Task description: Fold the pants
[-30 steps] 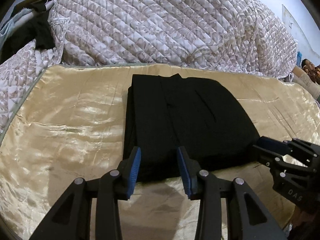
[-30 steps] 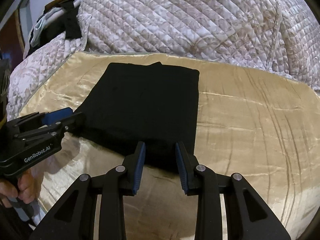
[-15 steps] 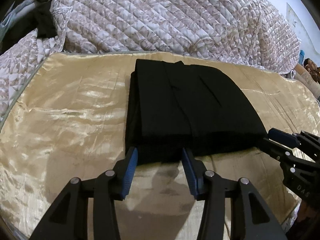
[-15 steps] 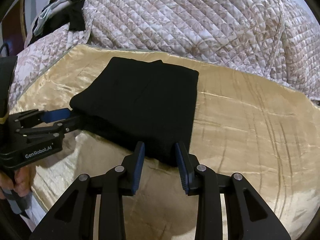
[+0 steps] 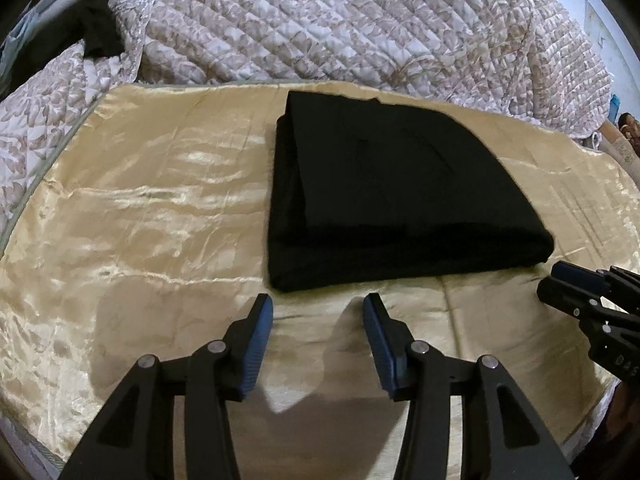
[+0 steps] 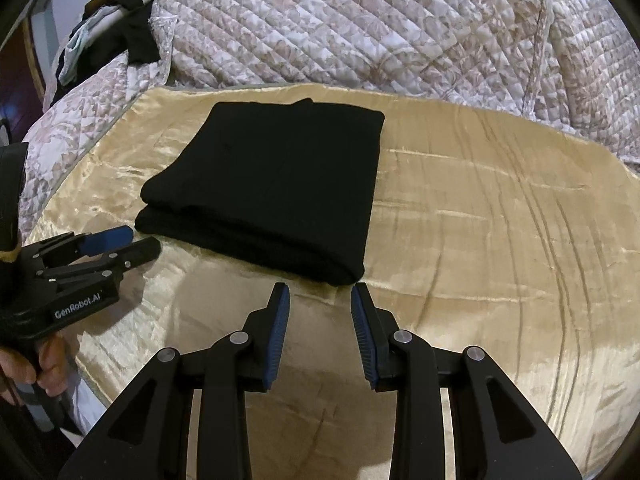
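Note:
The black pants (image 5: 396, 192) lie folded in a flat rectangular stack on the gold satin sheet (image 5: 140, 216); they also show in the right wrist view (image 6: 272, 184). My left gripper (image 5: 318, 304) is open and empty, a short way in front of the stack's near edge. My right gripper (image 6: 320, 292) is open and empty, just in front of the stack's near right corner. Each gripper shows in the other's view: the right one at the right edge (image 5: 560, 280), the left one at the left edge (image 6: 128, 244). Neither touches the pants.
A quilted floral blanket (image 5: 360, 28) is heaped behind the sheet. Dark and light clothes (image 6: 116, 36) hang at the back left. The bed's front edge (image 6: 96, 392) runs below the left gripper. Bare sheet (image 6: 500, 240) lies right of the pants.
Both grippers have pulled back from the near edge of the folded pants, which they straddled before. Both are now clear of the cloth. The pants stay folded in place.

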A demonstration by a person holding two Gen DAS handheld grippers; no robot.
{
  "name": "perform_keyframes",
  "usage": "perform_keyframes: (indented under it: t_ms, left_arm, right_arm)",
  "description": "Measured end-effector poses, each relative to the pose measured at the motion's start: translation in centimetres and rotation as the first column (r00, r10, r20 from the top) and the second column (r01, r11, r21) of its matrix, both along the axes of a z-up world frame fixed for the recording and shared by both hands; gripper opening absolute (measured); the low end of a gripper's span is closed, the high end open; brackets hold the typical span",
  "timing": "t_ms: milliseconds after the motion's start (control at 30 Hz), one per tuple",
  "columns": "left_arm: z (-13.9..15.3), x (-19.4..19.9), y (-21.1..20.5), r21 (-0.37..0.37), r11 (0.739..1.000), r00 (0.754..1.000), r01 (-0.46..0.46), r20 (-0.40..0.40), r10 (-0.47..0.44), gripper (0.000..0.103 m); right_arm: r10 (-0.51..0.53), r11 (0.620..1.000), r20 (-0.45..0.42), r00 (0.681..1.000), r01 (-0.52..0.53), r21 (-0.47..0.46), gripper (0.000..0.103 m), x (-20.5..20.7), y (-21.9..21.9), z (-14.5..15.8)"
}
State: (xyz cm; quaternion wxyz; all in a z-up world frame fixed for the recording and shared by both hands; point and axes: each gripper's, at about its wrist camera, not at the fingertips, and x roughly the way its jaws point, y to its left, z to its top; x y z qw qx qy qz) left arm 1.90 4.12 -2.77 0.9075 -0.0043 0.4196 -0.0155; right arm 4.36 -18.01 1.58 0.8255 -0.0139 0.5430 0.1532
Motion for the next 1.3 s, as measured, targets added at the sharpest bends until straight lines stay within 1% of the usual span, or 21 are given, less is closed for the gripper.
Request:
perform_keyframes:
  t_ms: [33, 100, 300, 367, 467, 567, 633, 700, 733, 767, 867, 1300]
  left_arm:
    - [0.0, 0.0, 0.1, 0.003, 1.0, 1.0, -0.001, 0.005, 0.001, 0.056]
    - [0.0, 0.0, 0.1, 0.01, 1.0, 1.0, -0.001, 0.006, 0.001, 0.058]
    - [-0.1, 0.1, 0.1, 0.026, 1.0, 1.0, 0.005, 0.011, -0.005, 0.063]
    - [-0.2, 0.2, 0.2, 0.03, 1.0, 1.0, 0.003, 0.012, -0.004, 0.066]
    - [-0.2, 0.2, 0.3, 0.026, 1.0, 1.0, 0.006, 0.01, -0.007, 0.067]
    - [-0.3, 0.2, 0.3, 0.036, 0.999, 1.0, 0.011, 0.012, -0.011, 0.068]
    - [-0.3, 0.2, 0.3, 0.038, 0.999, 1.0, 0.014, 0.012, -0.015, 0.068]
    - [-0.3, 0.2, 0.4, 0.036, 0.999, 1.0, 0.018, 0.01, -0.018, 0.068]
    - [-0.3, 0.2, 0.4, 0.034, 0.999, 1.0, 0.019, 0.009, -0.019, 0.069]
    - [-0.3, 0.2, 0.4, 0.033, 0.999, 1.0, 0.021, 0.008, -0.021, 0.069]
    - [-0.3, 0.1, 0.4, 0.031, 0.999, 1.0, 0.026, 0.006, -0.026, 0.07]
    - [-0.4, -0.1, 0.4, 0.036, 0.999, 1.0, 0.018, 0.004, -0.018, 0.075]
  right_arm:
    - [0.011, 1.0, -0.012, 1.0, -0.011, 0.003, 0.033, 0.0, 0.0, -0.3]
    - [0.022, 1.0, -0.03, 0.999, -0.022, -0.001, 0.036, -0.1, 0.1, -1.0]
    - [0.034, 0.999, -0.008, 0.999, -0.034, 0.012, 0.043, 0.0, -0.1, -1.3]
    - [0.04, 0.999, -0.003, 0.999, -0.04, 0.008, 0.044, 0.0, 0.0, -1.4]
    - [0.05, 0.999, 0.006, 0.999, -0.05, 0.004, 0.046, 0.0, 0.1, -1.4]
    - [0.066, 0.998, 0.017, 0.998, -0.067, 0.011, 0.053, 0.0, 0.1, -1.5]
    - [0.09, 0.996, 0.02, 0.996, -0.091, 0.016, 0.066, -0.2, 0.4, -1.6]
    - [0.13, 0.991, 0.031, 0.991, -0.13, -0.009, 0.072, -0.5, 1.1, -1.7]
    - [0.143, 0.989, 0.043, 0.989, -0.142, -0.035, 0.073, -0.7, 1.5, -1.7]
    - [0.145, 0.989, 0.046, 0.988, -0.143, -0.041, 0.073, -0.7, 1.5, -1.7]
    - [0.127, 0.992, 0.036, 0.991, -0.127, -0.013, 0.073, -0.5, 1.1, -1.8]
    - [0.12, 0.992, 0.062, 0.991, -0.118, -0.036, 0.075, -0.9, 1.4, -1.9]
